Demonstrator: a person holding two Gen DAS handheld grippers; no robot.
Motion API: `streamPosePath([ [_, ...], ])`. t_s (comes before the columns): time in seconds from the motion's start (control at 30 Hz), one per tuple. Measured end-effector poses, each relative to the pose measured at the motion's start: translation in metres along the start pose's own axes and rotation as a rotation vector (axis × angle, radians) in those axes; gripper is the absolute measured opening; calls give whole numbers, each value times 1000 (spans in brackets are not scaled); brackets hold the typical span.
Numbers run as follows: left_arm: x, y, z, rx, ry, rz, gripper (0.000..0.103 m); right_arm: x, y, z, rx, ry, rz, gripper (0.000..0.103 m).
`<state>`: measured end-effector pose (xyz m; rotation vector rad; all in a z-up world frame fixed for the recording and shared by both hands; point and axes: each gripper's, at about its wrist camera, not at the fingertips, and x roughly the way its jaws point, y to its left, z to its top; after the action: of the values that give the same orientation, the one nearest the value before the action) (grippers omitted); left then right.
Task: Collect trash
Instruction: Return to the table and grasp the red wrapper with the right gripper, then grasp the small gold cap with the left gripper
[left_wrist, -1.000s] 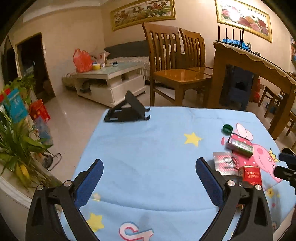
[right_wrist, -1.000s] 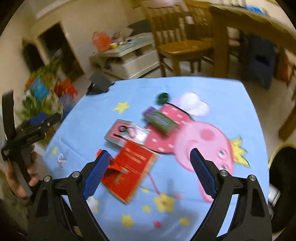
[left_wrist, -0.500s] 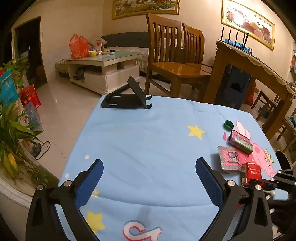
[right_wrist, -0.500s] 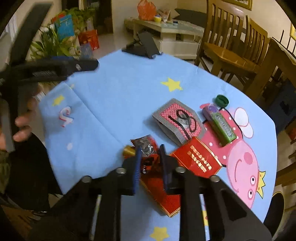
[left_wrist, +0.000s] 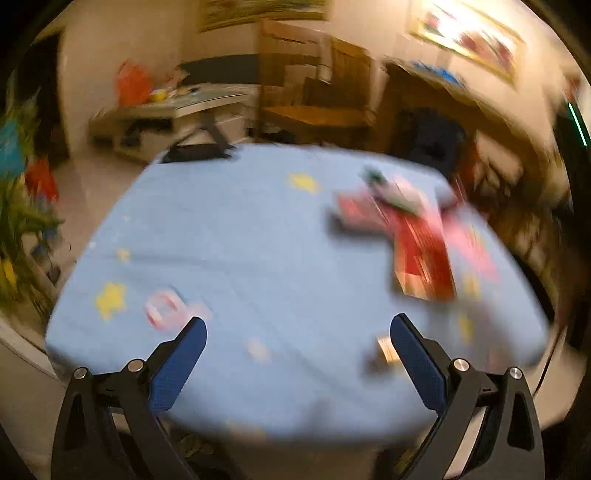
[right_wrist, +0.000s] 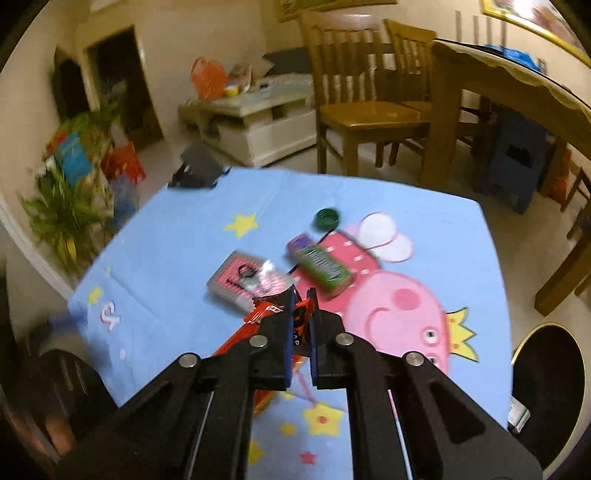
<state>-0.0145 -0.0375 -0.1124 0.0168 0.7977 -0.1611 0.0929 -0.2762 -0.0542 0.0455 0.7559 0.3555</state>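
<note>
My right gripper (right_wrist: 300, 295) is shut on a crumpled red snack wrapper (right_wrist: 301, 319) and holds it above the blue tablecloth (right_wrist: 177, 258). Below it lies a red packet (right_wrist: 240, 334), partly hidden by the jaws. A grey-and-pink sachet (right_wrist: 245, 278), a green gum pack (right_wrist: 321, 264) and a green bottle cap (right_wrist: 327, 218) lie beyond. My left gripper (left_wrist: 295, 336) is open and empty over the near table edge. The left wrist view is blurred; the red packet (left_wrist: 424, 254) shows to its right.
A black phone stand (right_wrist: 195, 171) sits at the table's far left corner. A dark round bin (right_wrist: 546, 380) stands on the floor at the right. Wooden chairs (right_wrist: 365, 92) and a wooden table (right_wrist: 517, 85) stand behind. A plant (right_wrist: 70, 210) stands at left.
My right gripper has lifted the red wrapper off the table and tilted up. My left gripper has pulled back and swung, so the table edge now shows.
</note>
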Motion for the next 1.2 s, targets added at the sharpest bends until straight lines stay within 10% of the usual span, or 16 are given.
streamPosePath([
  [0.3, 27, -29, -8, 42, 9, 13, 73, -27, -16, -4, 40, -31, 22, 7],
  [1.03, 73, -12, 43, -129, 40, 103, 74, -40, -29, -8, 63, -42, 22, 7],
  [1.1, 72, -10, 43, -133, 36, 124, 57, -40, -29, -8, 66, -41, 21, 7],
  [1.17, 67, -6, 37, -131, 30, 165, 17, -39, -29, -7, 66, -40, 18, 7],
  [1.2, 65, -6, 34, -129, 30, 162, 17, -40, -29, -7, 67, -41, 17, 7],
])
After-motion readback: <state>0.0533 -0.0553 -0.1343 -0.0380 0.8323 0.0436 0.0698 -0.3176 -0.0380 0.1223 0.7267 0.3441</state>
